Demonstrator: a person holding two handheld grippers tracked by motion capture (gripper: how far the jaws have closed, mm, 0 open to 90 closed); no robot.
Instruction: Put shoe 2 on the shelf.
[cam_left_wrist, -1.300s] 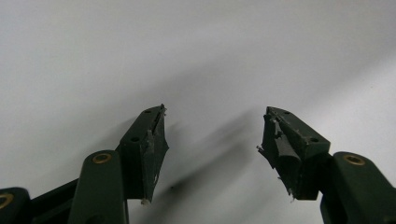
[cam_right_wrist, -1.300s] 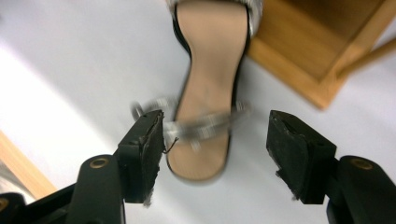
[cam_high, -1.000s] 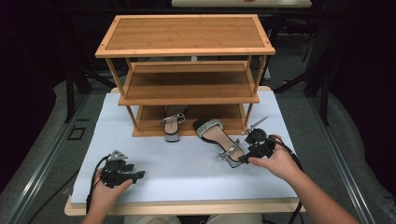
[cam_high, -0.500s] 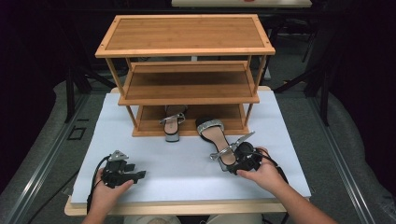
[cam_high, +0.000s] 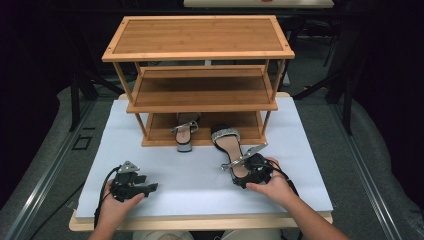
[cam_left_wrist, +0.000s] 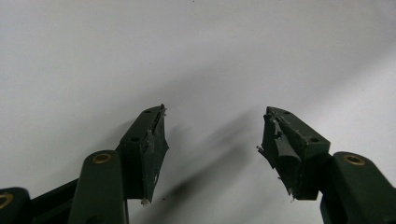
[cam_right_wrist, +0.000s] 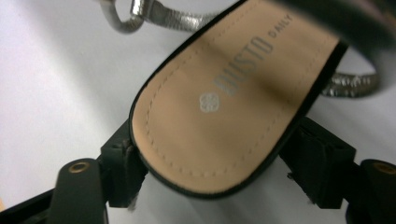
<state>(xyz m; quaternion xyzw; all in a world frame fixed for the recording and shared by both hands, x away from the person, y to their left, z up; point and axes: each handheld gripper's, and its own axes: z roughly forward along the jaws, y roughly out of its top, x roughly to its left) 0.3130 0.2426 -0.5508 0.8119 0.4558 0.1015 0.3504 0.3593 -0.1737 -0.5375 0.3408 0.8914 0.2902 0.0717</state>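
Right tongs (cam_high: 239, 172) lowered sandal (cam_high: 231, 146) onto table; jaws opening.

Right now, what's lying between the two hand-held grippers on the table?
Nothing: in the high view, just bare white tabletop runs from the left gripper to the right gripper, whose jaws flank the sandal's heel.

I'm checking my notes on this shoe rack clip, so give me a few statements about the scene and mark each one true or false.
1. The shoe rack has three wooden shelves. True.
2. Both sandals sit on the top shelf. False: one sandal rests on the bottom shelf, the other sandal lies on the white table cover.
3. The right gripper straddles a sandal's heel end. True.
4. The left gripper holds a sandal. False: it is open and empty.
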